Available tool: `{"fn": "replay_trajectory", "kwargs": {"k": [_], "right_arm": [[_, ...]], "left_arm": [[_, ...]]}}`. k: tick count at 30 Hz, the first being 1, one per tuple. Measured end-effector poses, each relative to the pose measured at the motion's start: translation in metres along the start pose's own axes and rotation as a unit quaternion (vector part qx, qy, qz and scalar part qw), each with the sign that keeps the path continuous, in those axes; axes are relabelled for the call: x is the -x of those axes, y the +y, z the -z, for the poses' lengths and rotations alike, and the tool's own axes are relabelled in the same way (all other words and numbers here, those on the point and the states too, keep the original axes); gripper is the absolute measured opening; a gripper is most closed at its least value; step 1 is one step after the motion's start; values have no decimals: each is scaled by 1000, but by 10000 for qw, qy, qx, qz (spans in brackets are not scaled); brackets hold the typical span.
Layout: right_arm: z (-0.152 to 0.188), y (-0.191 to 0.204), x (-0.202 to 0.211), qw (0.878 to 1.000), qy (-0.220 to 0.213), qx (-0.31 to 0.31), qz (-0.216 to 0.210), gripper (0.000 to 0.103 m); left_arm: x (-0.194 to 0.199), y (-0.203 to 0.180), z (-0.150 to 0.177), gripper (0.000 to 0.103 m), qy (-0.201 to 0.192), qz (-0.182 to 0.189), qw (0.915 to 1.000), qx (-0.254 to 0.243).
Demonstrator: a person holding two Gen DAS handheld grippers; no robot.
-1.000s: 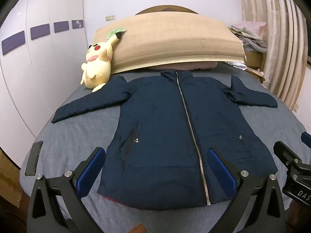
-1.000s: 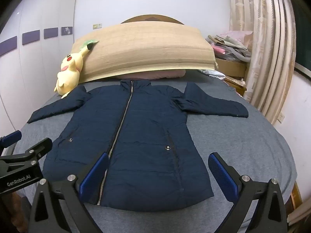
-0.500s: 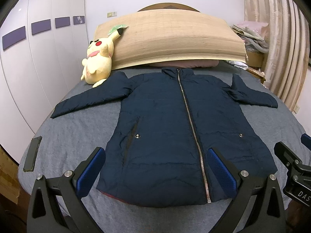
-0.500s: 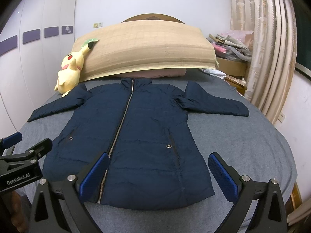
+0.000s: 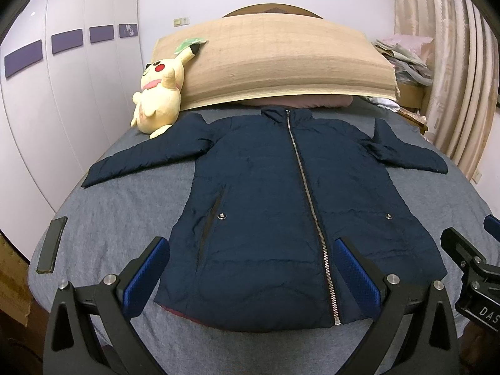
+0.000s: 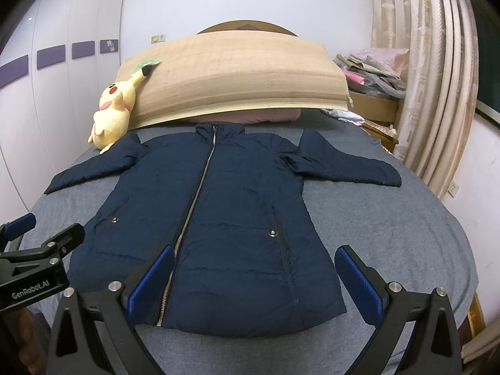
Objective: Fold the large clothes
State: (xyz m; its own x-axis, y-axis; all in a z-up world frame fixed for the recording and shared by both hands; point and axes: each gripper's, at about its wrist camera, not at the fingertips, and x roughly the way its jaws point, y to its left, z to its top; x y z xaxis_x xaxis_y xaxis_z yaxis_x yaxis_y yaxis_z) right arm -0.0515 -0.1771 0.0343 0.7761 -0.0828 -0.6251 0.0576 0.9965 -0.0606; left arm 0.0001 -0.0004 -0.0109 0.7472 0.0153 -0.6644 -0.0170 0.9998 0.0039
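Note:
A navy zip-up jacket (image 5: 281, 200) (image 6: 218, 212) lies flat and face up on the grey bed (image 5: 118, 212) (image 6: 406, 225), sleeves spread to both sides, collar toward the headboard. My left gripper (image 5: 251, 276) hovers open above the hem, left of the zipper, with nothing between its blue pads. My right gripper (image 6: 253, 281) is open too, above the hem on the jacket's right half. Each gripper shows at the edge of the other's view.
A yellow plush toy (image 5: 159, 93) (image 6: 114, 109) leans at the bed's far left beside a tan mat (image 5: 275, 59). A dark phone-like slab (image 5: 51, 243) lies near the bed's left edge. Piled clothes (image 6: 372, 72) and curtains (image 6: 431, 72) stand at the right.
Both views have pulled back and risen slightly, so the jacket sits a little farther away. The jacket itself has not moved and both grippers stay open.

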Motion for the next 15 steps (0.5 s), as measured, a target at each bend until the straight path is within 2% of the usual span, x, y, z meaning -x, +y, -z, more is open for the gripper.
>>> {"fn": "replay_trajectory", "kwargs": {"k": [15], "right_arm": [[1, -1, -1, 10000, 7, -13, -21, 103]], "left_arm": [[0, -2, 2, 103, 2, -14, 10000, -45]]}}
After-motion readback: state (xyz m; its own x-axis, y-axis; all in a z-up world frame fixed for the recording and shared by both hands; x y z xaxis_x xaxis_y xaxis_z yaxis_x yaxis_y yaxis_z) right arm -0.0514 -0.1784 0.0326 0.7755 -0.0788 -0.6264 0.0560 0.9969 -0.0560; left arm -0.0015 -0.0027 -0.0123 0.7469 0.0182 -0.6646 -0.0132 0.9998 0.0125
